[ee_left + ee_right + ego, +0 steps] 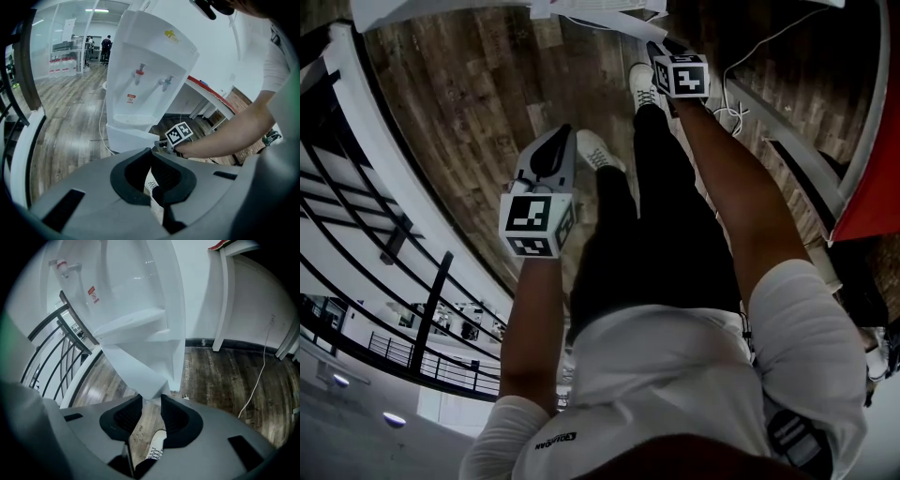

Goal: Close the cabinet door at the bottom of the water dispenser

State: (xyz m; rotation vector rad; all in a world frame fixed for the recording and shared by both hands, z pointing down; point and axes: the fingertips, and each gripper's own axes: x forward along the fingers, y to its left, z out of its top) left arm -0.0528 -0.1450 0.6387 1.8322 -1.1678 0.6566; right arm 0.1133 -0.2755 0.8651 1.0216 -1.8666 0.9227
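Note:
The white water dispenser (149,70) stands on the wood floor, with its top at the upper edge of the head view (591,9). Its bottom cabinet door (138,373) hangs swung out from the body. The door's lower corner sits right at the tips of my right gripper (149,397), whose jaws stand open; I cannot tell if they touch it. In the head view my right gripper (658,49) reaches toward the dispenser's base. My left gripper (151,155) is held back and to the left (551,142), open and holding nothing.
A white table (211,96) with a red edge stands to the right of the dispenser. A white cable (255,385) trails over the floor. A dark railing with a white curb (61,357) runs to the left. The person's legs and white shoes (598,150) are below the grippers.

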